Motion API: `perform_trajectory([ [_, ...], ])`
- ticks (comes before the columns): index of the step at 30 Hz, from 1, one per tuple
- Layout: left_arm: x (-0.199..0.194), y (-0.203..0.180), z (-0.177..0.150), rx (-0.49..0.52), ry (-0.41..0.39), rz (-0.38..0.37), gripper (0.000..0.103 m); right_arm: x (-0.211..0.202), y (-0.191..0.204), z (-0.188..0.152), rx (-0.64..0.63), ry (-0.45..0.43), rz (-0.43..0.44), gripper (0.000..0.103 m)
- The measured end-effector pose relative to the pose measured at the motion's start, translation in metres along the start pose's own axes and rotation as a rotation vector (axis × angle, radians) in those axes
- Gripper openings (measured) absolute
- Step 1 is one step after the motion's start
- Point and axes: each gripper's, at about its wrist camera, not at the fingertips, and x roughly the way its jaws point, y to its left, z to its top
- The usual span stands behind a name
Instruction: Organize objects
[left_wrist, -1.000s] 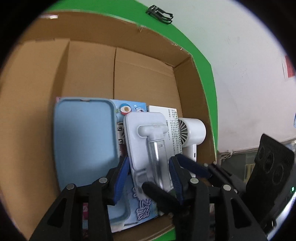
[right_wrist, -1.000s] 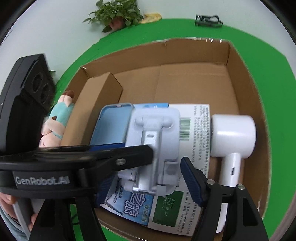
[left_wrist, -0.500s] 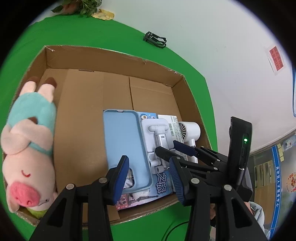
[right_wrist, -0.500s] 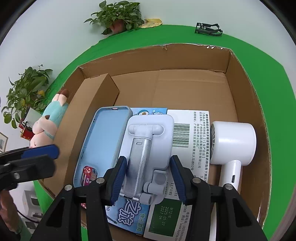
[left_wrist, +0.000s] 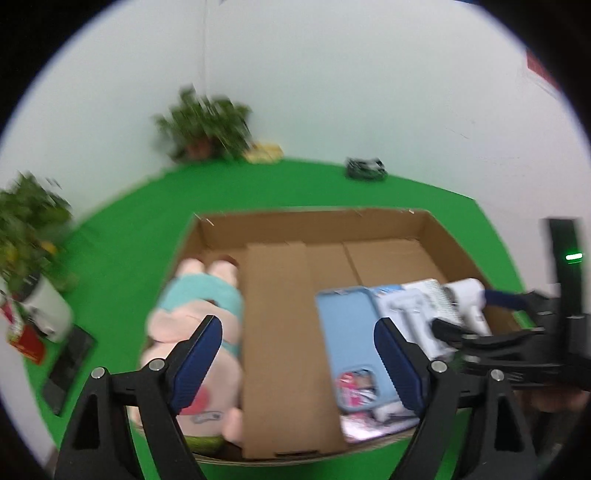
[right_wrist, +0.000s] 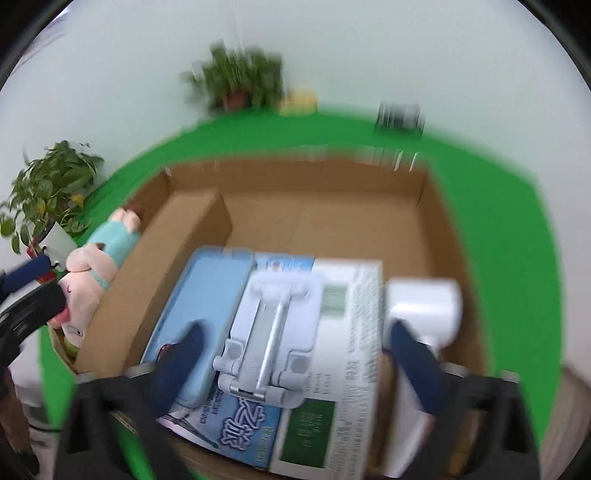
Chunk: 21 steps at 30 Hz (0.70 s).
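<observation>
Phone stand (right_wrist: 275, 325), between right hand-held gripper (right_wrist: 295, 358) fingers

Materials, box contents
Cardboard box (right_wrist: 436, 236) was matt; pig toy (left_wrist: 195, 332) plush cloth; hair dryer (right_wrist: 424, 306) smooth plastic; phone case (left_wrist: 347, 328) matt.

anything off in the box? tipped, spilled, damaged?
Nothing stands out. In the cardboard box the phone stand lies flat atop the booklets beside the blue phone case, hair dryer to their right, plush pig in the left compartment. Both frames are motion-blurred, so fine damage can't be ruled out.
</observation>
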Motion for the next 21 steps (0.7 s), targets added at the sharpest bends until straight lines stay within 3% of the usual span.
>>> perform_trajectory([
  [3, -0.002, -0.01, -0.024, 0.053, -0.061, 0.084, 0.085, -0.033, 0.014, -0.028, -0.085, -0.144, -0.037, 0.103],
  [7, 0.008, -0.006, -0.052, -0.052, -0.046, 0.101, 0.085, -0.059, 0.023, -0.071, -0.135, -0.345, -0.159, 0.103],
  [14, 0.031, -0.015, -0.081, -0.069, 0.01, 0.123, 0.085, -0.035, 0.018, -0.095, -0.076, -0.285, -0.169, 0.103],
  [21, 0.029, -0.018, -0.086, -0.09, -0.04, 0.15, 0.086, -0.021, 0.005, -0.097, -0.004, -0.242, -0.194, 0.103],
])
